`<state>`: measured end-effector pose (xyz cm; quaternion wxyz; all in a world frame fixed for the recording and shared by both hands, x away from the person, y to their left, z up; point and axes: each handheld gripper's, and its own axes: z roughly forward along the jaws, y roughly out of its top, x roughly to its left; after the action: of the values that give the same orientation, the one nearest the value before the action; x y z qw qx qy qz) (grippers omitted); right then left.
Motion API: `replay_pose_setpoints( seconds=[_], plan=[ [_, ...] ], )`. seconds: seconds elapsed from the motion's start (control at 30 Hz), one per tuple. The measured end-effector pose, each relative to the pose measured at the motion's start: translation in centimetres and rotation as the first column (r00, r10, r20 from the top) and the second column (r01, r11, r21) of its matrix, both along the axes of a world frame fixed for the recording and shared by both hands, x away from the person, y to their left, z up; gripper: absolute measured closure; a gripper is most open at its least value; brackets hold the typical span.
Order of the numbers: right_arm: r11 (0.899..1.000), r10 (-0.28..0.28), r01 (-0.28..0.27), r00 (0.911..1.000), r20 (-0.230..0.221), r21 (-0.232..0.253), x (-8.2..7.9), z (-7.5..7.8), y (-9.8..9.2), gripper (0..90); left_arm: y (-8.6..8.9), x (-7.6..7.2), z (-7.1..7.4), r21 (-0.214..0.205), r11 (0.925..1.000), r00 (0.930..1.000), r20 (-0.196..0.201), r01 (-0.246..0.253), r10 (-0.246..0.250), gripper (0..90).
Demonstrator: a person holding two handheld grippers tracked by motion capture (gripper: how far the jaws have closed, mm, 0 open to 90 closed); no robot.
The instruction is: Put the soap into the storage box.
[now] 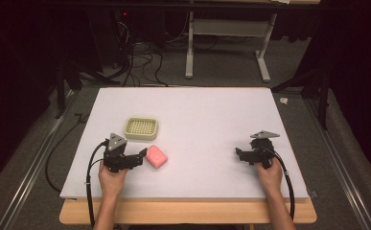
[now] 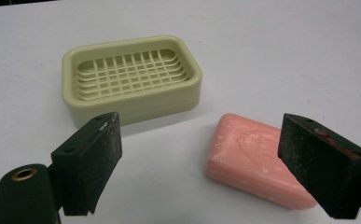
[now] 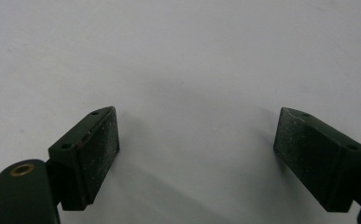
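2 black tools [image 1: 142,154] with grey triangular plates, black cables.

A lab or recording studio: black curtains [image 1: 10,57] all round, loose cables [image 1: 140,60] on grey carpet [image 1: 221,67] (a red indicator light glows behind), white-topped desk [image 1: 197,115], metal floor rails [image 1: 29,167].

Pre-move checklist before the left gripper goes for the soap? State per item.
1. Left gripper jaws open: ok, wide apart with nothing between them.
2. Pink soap free to take: ok, it lies flat on the white table, apart from the soap dish.
3. Soap lined up between the jaws: not ok, it sits off toward one jaw, partly behind it.
4. Soap dish empty and upright: ok, its grid is bare.
5. Right gripper out of the way: ok, open over bare table at the far side.
6. Soap wet or slippery: cannot tell.
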<state>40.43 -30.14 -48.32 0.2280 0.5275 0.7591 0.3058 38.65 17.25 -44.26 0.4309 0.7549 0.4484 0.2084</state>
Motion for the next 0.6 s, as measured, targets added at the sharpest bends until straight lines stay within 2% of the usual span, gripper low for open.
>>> replay_pose_setpoints(
  seconds=[0.47,0.6],
  plan=[
    [1.0,0.0,0.0,1.0,0.0,0.0,0.0,0.0,0.0,14.7,-2.1,-0.2,-0.4,0.002,0.9966,0.9964,-0.017,0.083,-0.083,14.2],
    [1.0,0.0,0.0,1.0,0.0,0.0,0.0,0.0,0.0,14.8,-2.8,-0.1,-0.7,0.015,0.9947,0.9945,-0.027,0.102,-0.101,14.2]
  ],
)
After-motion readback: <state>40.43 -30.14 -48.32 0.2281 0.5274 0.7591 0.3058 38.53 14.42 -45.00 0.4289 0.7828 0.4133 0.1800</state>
